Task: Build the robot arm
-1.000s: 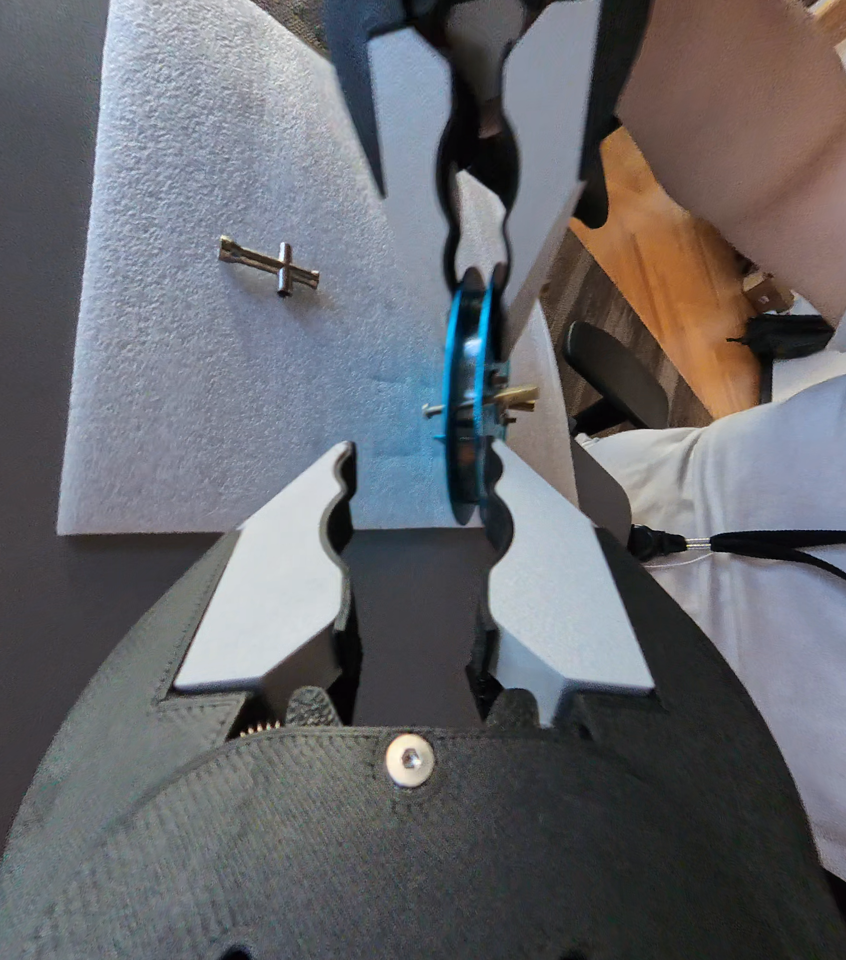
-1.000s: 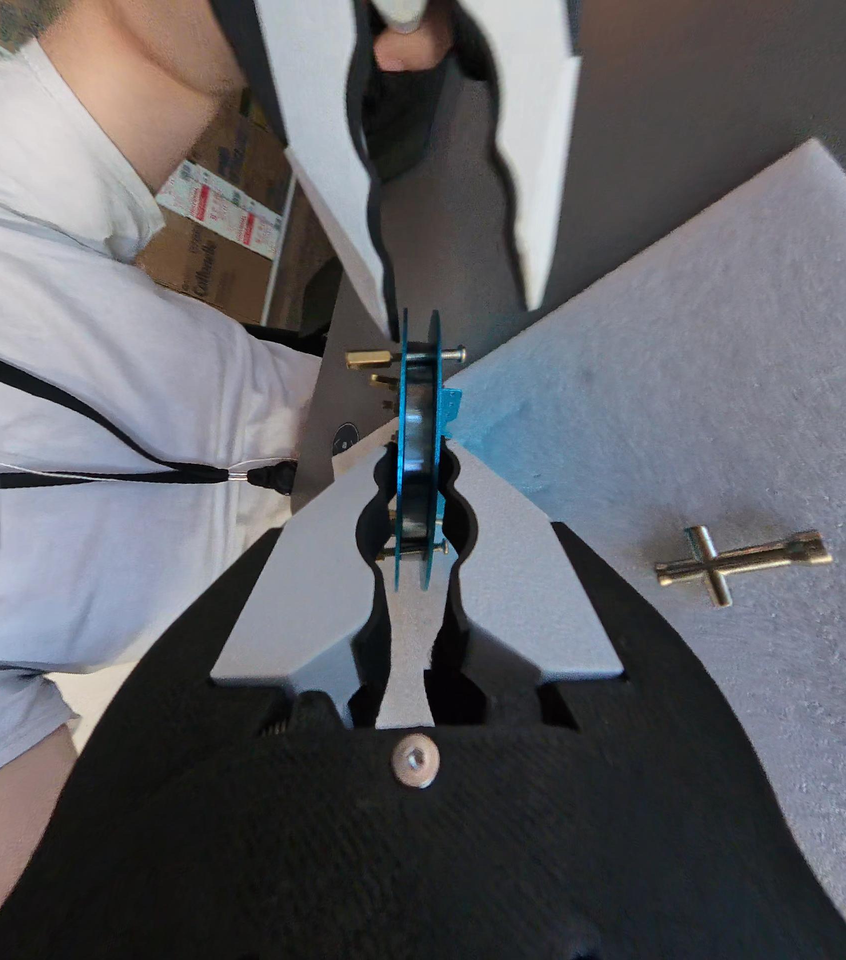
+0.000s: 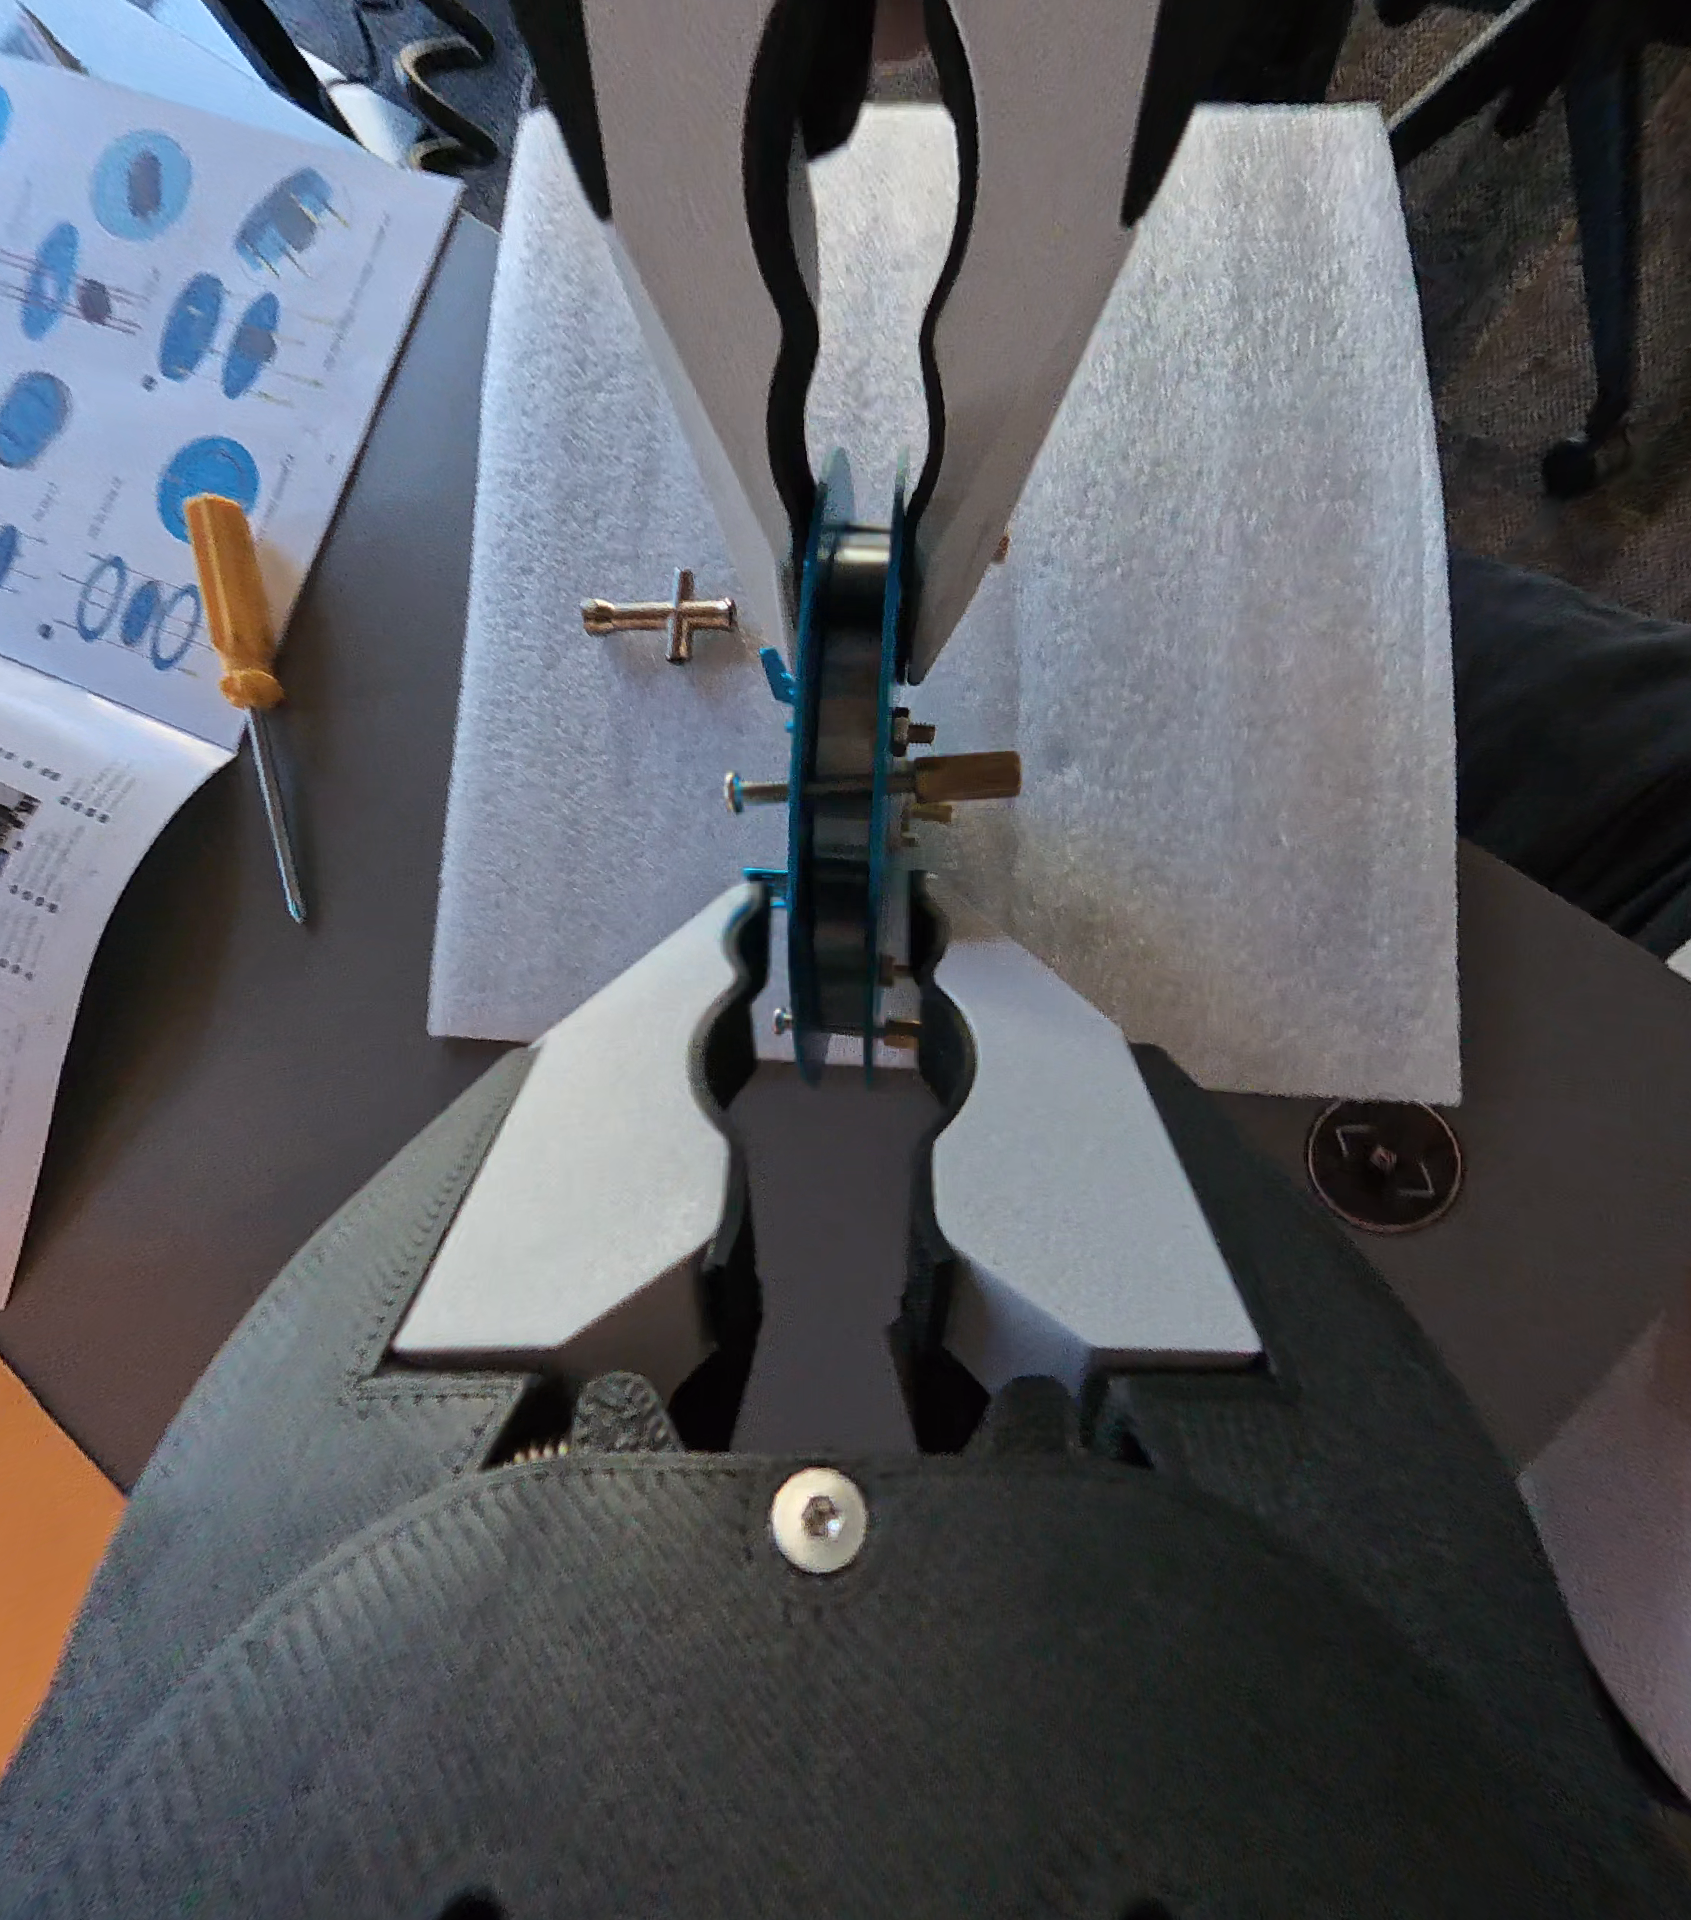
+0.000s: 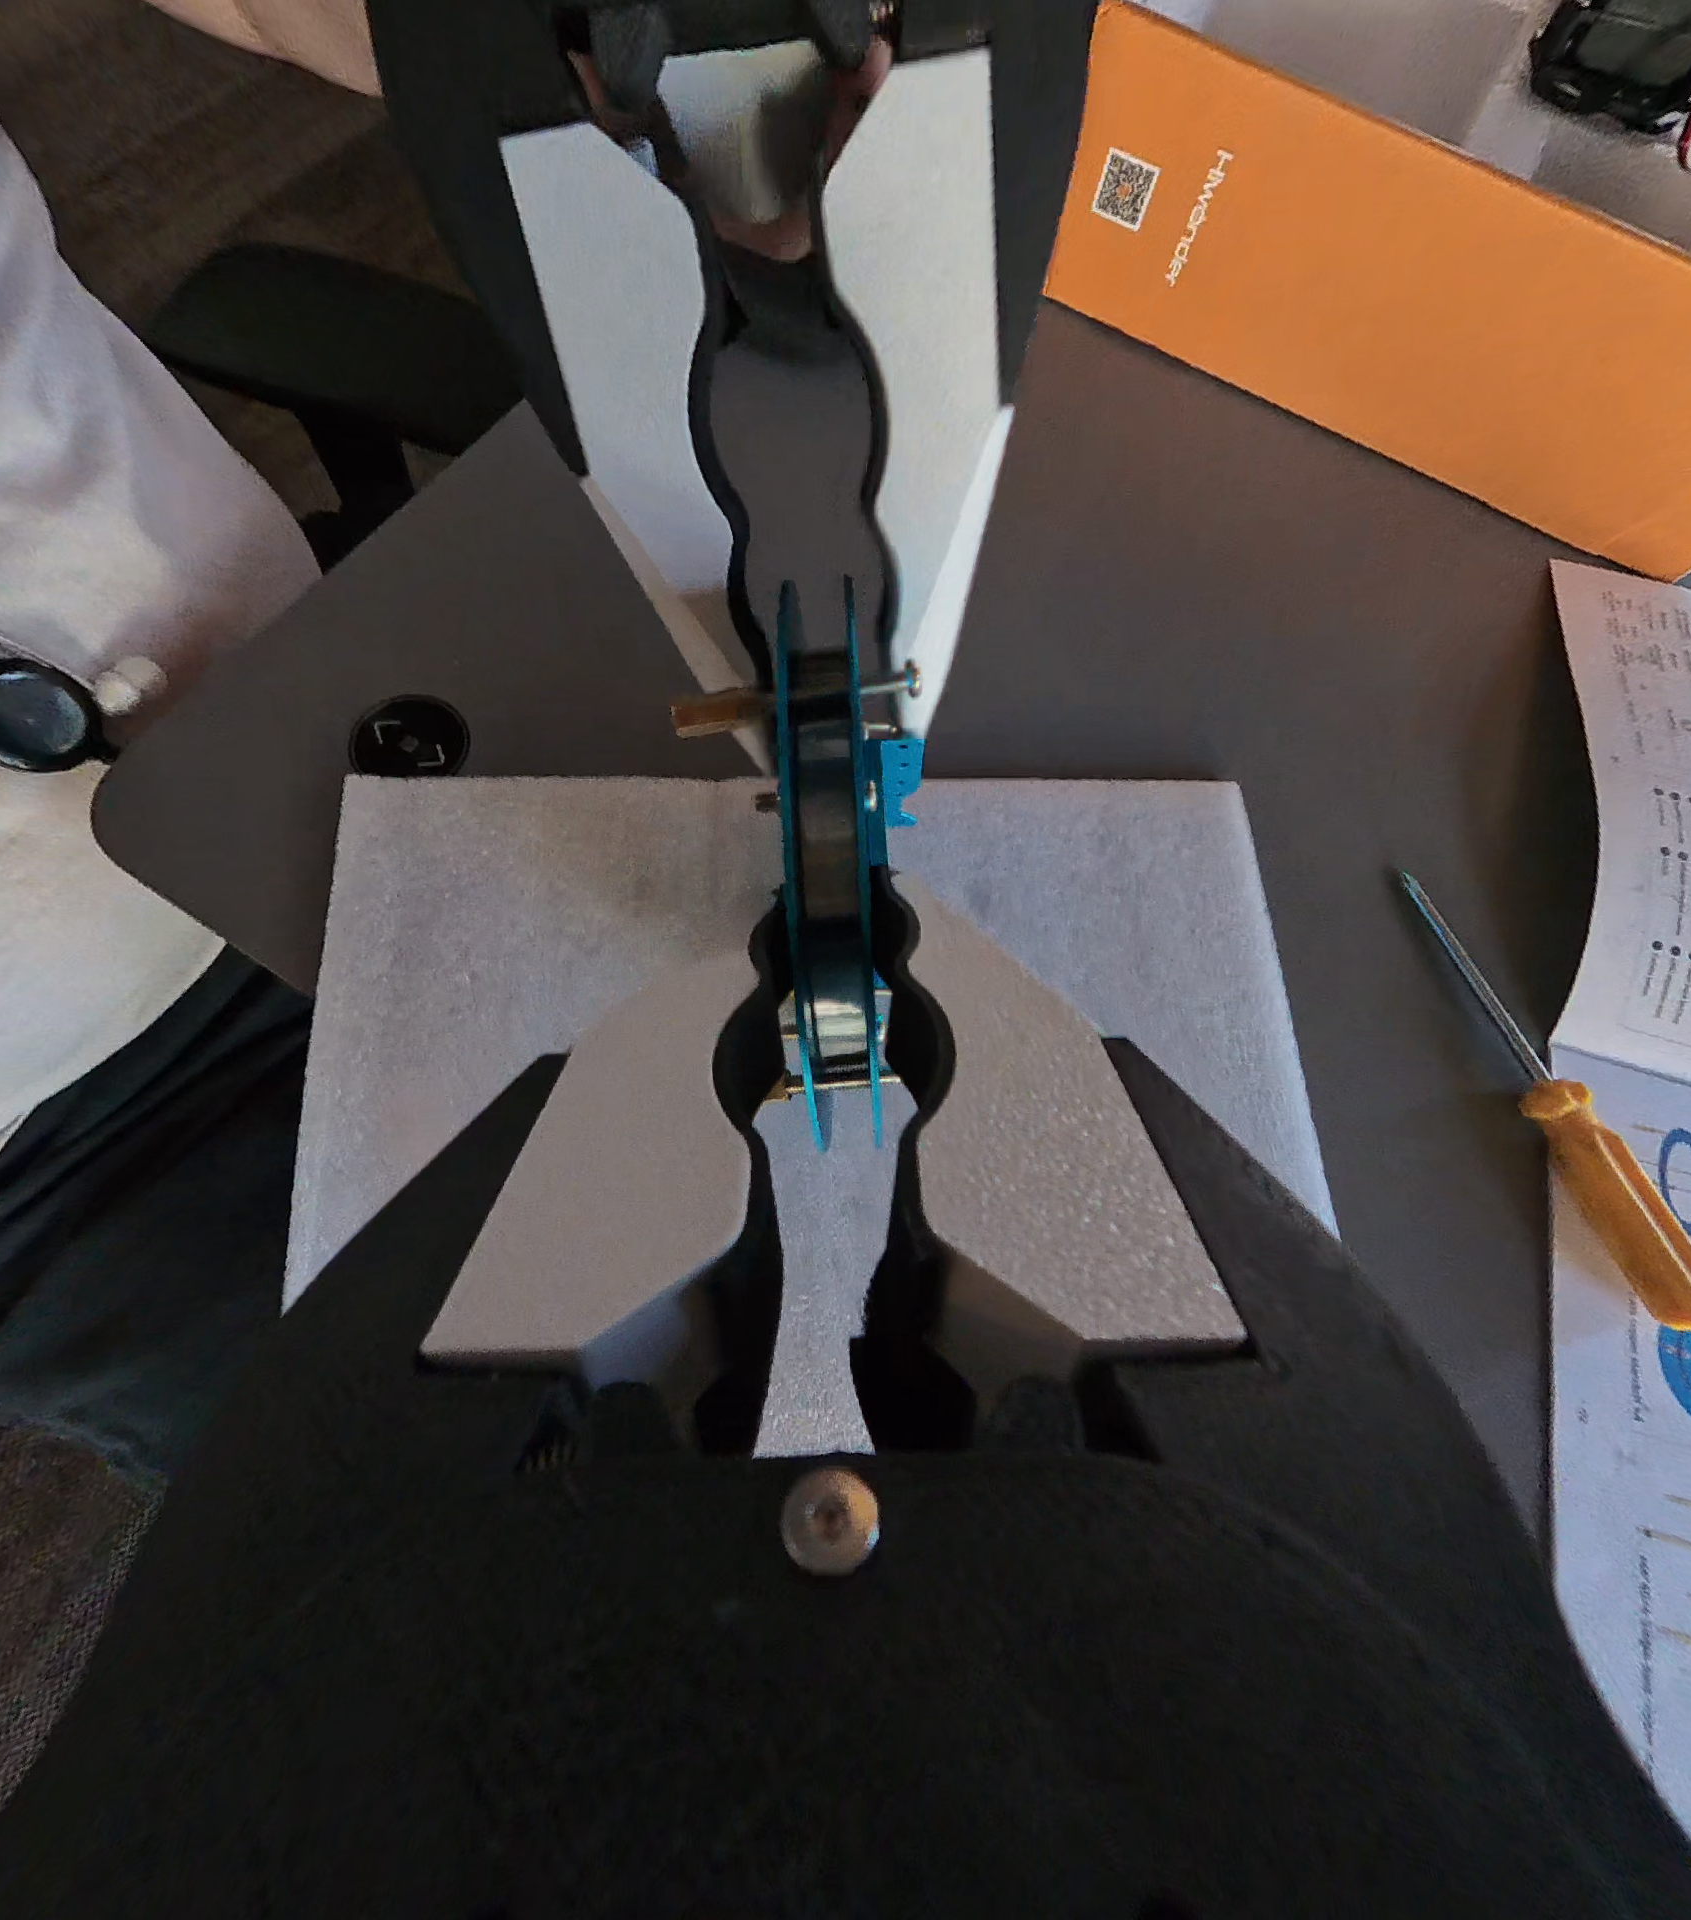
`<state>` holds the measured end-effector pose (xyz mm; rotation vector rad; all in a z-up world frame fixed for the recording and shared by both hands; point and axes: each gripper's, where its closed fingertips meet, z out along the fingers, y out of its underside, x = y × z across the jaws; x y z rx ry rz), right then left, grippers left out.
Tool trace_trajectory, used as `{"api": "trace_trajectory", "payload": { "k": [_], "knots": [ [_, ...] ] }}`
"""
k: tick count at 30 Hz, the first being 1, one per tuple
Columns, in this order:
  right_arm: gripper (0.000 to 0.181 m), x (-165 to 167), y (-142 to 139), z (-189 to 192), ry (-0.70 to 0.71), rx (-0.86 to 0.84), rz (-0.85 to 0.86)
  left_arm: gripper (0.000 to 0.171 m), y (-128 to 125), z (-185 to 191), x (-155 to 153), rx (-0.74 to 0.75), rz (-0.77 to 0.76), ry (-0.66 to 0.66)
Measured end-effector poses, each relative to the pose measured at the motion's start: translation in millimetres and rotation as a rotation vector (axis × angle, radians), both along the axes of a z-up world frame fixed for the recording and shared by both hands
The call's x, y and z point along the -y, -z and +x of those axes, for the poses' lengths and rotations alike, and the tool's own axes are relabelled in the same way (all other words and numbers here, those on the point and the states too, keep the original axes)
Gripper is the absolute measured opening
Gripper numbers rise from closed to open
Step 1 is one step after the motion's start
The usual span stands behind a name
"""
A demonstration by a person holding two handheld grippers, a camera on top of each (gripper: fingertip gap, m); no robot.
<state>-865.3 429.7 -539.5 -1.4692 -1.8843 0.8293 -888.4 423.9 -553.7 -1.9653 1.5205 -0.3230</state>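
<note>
Left tongs (image 3: 846, 997), lower centre of the left wrist view, are closed on the near edge of the blue disc assembly (image 3: 846, 769): two thin blue plates on edge with a dark core, a long screw and a brass standoff (image 3: 966, 777) projecting sideways. Right tongs (image 4: 836, 1039) clamp the opposite edge of the same assembly (image 4: 825, 831); each pair enters the other's view from the top of frame, tips facing. The assembly is held between both, above the white foam sheet (image 3: 1236, 623).

The foam lies on a dark grey surface (image 3: 228, 1039). A small metal cross wrench (image 3: 669, 615) rests on the foam, left of the assembly. An orange-handled screwdriver (image 3: 243, 665) lies partly on printed instruction sheets (image 3: 72, 343), upper left. An orange box (image 4: 1443, 312) sits in the upper right of the right wrist view. A person in a white shirt (image 4: 41, 520) is at left.
</note>
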Motion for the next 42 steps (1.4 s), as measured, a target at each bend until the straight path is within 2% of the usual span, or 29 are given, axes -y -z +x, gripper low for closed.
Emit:
{"api": "trace_trajectory", "payload": {
  "k": [4, 6, 11, 14, 16, 20, 24, 26, 28, 31, 34, 38, 42],
  "knots": [
    [0.012, -1, 1, 2, -0.001, 0.0, -0.01, 0.047, -17, 11, 0, 0.154, 0.023, 0.025],
    [0.012, -1, 1, 2, -0.009, 0.003, -0.005, 0.055, -22, 9, -7, 0.163, 0.086, 0.036],
    [0.012, -3, 2, 2, -0.017, 0.02, -0.01, 0.034, -24, 17, -3, 0.193, 0.151, 0.15],
    [0.012, -4, 2, 3, -0.023, 0.027, -0.014, 0.023, -24, 17, -7, 0.198, 0.185, 0.144],
    [0.012, -5, 3, 3, -0.033, 0.039, -0.019, 0.019, -25, 20, -5, 0.235, 0.154, 0.141],
    [0.012, -7, 4, 6, -0.051, 0.062, -0.032, 0.018, -26, 24, -6, 0.334, 0.154, 0.088],
    [0.013, -12, 6, 8, -0.04, 0.09, -0.04, 0.018, -26, 27, -11, 0.435, 0.117, -0.027],
    [0.013, -13, 6, 8, -0.028, 0.092, -0.026, 0.017, -20, 22, -15, 0.432, 0.088, -0.105],
    [0.013, -13, 6, 7, -0.021, 0.096, -0.018, 0.016, -19, 21, -13, 0.434, 0.087, -0.129],
    [0.018, -18, 7, 7, 0.027, 0.109, 0.016, 0.013, -20, 24, -13, 0.447, 0.142, -0.124],
    [0.025, -24, 7, 8, 0.088, 0.122, 0.08, 0.012, -20, 24, -14, 0.482, 0.127, -0.145],
    [0.043, -30, -5, 18, 0.249, 0.08, 0.204, 0.012, -20, 22, -14, 0.505, 0.125, -0.179],
    [0.053, -28, -30, 39, 0.531, -0.04, 0.266, 0.011, -19, 18, -13, 0.541, 0.116, -0.231]
  ]
}}
